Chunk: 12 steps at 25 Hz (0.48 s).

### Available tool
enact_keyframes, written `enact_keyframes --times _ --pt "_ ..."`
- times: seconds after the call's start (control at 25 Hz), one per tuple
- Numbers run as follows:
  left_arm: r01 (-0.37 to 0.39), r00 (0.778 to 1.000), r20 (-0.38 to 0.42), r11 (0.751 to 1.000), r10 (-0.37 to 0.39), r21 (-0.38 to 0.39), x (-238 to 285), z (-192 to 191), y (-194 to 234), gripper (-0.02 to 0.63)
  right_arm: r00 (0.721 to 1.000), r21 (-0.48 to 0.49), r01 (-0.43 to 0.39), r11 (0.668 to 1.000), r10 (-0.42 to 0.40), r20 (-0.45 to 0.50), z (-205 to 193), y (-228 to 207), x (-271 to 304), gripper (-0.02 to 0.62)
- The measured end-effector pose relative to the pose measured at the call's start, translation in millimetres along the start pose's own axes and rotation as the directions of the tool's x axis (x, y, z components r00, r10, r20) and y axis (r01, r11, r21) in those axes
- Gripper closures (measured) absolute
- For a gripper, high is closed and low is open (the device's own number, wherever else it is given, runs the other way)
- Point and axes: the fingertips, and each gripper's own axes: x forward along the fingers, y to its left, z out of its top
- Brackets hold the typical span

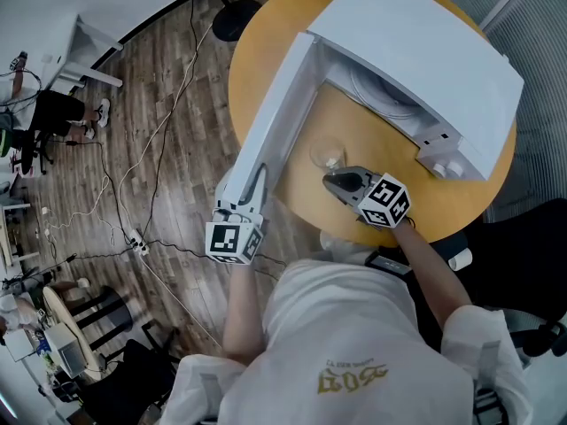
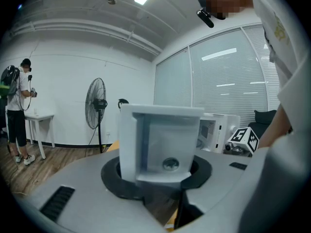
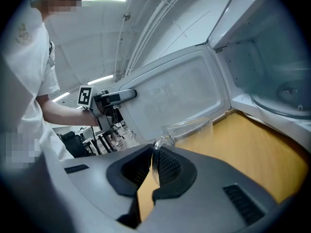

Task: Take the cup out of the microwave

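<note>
The white microwave (image 1: 425, 51) stands open on a round wooden table (image 1: 266, 34). Its door (image 1: 279, 118) swings out to the left, and my left gripper (image 1: 251, 189) is shut on the door's outer edge (image 2: 160, 140). A clear glass cup (image 1: 326, 155) hangs over the tabletop in front of the oven opening, outside the cavity. My right gripper (image 1: 335, 182) is shut on the cup's handle; in the right gripper view the handle (image 3: 156, 147) sits between the jaws and the cup body (image 3: 192, 127) sticks out ahead. The glass turntable (image 3: 286, 93) inside is bare.
A fan base (image 1: 235, 16) and cables lie on the wood floor beyond the table, with a power strip (image 1: 137, 240) to the left. A person (image 1: 44, 113) stands by a white desk far left. A dark chair (image 1: 532, 264) sits right of the table.
</note>
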Motion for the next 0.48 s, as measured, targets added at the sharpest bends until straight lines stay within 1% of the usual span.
enact_keyframes --times 0.24,0.4,0.48 --pt "-0.001 1.000 0.002 1.000 0.001 0.000 0.3 -0.3 -0.5 0.442 0.999 -0.029 -0.033 0.999 0.033 0.005 -7.1 5.5 0.4 0.573" --pt "-0.001 1.000 0.001 1.000 0.001 0.000 0.9 -1.8 -0.6 0.442 0.998 -0.100 -0.043 0.994 0.039 -0.043 -20.4 8.7 0.0 0.574" --pt "-0.001 1.000 0.003 1.000 0.001 -0.001 1.4 -2.2 -1.2 0.442 0.998 -0.108 -0.041 0.993 0.036 -0.048 -24.1 7.6 -2.2 0.574"
